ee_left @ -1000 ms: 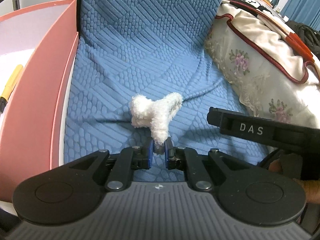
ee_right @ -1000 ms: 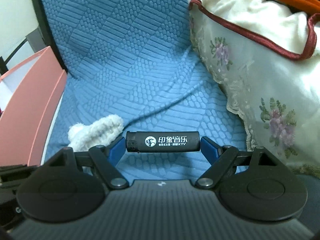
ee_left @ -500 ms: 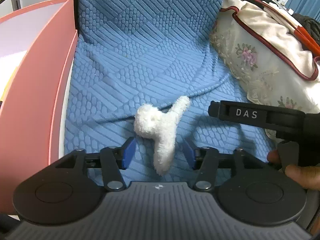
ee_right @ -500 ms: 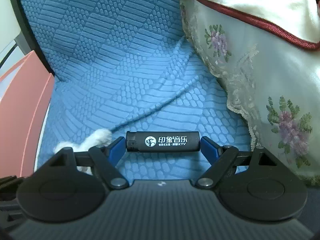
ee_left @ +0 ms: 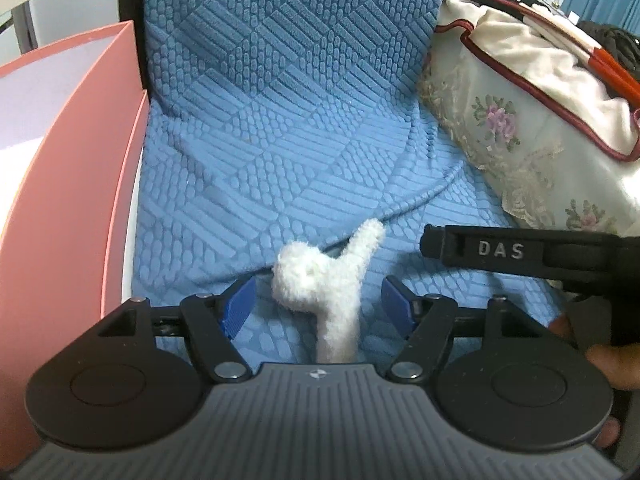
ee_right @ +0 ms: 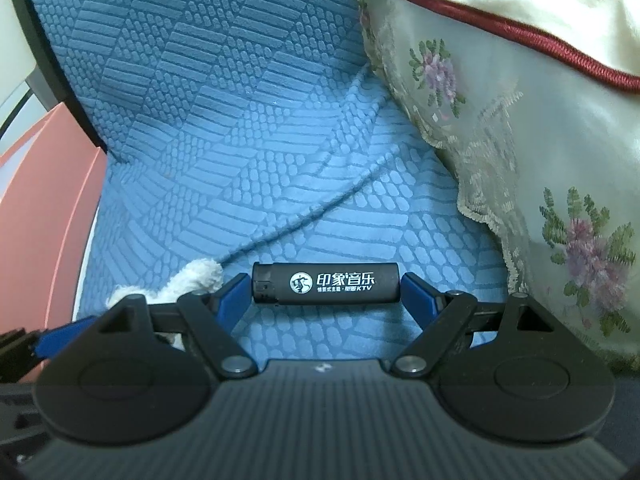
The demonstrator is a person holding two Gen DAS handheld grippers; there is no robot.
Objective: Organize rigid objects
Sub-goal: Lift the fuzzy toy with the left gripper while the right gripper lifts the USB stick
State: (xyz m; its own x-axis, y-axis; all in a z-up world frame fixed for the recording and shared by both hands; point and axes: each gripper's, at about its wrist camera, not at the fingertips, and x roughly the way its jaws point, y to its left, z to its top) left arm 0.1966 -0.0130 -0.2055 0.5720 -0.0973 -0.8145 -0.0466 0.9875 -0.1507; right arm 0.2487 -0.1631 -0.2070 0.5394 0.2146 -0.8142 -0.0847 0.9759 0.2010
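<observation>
A white fluffy Y-shaped object (ee_left: 328,284) lies on the blue quilted seat cover (ee_left: 280,160). My left gripper (ee_left: 320,306) is open, with its blue pads on either side of the object and apart from it. My right gripper (ee_right: 326,294) is shut on a black lighter (ee_right: 326,283) with white print, held crosswise by its two ends. The fluffy object's tip shows in the right wrist view (ee_right: 196,276) to the left of the lighter. The right gripper's black body (ee_left: 520,252) shows at the right in the left wrist view.
A pink box (ee_left: 68,184) with a white inside stands at the left of the seat. A cream floral cloth with a dark red border (ee_left: 540,120) hangs at the right; it also shows in the right wrist view (ee_right: 520,120).
My left gripper has opened and let go of the fluffy object, which now lies on the seat. The right gripper keeps hold of the lighter and has moved closer to the seat.
</observation>
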